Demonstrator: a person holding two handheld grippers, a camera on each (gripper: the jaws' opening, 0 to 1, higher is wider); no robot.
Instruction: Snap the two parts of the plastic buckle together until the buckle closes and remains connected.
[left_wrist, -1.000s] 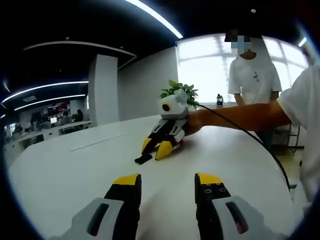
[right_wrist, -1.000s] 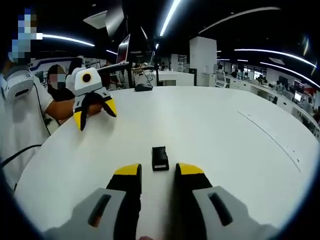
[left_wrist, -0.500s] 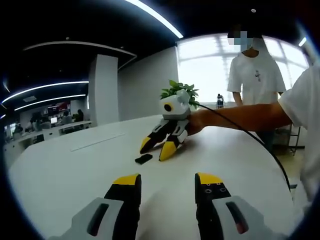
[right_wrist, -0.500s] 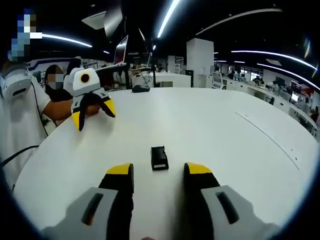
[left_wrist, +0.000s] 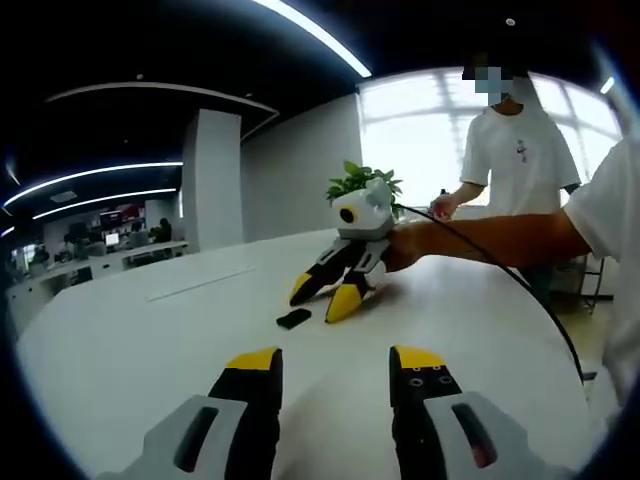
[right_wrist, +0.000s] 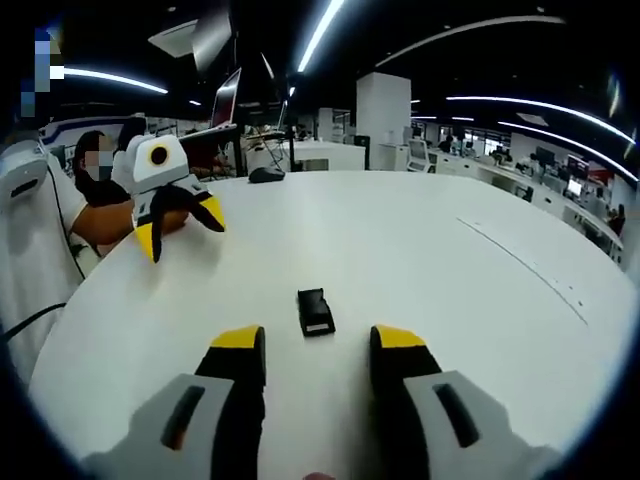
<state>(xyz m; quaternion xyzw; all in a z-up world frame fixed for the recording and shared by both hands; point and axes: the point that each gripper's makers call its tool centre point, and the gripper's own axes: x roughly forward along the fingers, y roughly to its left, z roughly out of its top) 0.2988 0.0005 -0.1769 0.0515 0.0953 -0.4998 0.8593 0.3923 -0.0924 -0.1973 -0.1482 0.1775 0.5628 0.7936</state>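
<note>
The black buckle lies on the white table, just ahead of the open right gripper. Its details are too small to see. The left gripper is open too, holding nothing.

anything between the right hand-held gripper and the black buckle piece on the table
Nothing: in the right gripper view only bare white round table separates the open right hand-held gripper from the small black plastic buckle piece.

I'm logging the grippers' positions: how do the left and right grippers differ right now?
The right gripper sits close to the black buckle, which lies just ahead of its tips; the left gripper is farther from the buckle. The right gripper rests low over the white table. Both are open and hold nothing.
</note>
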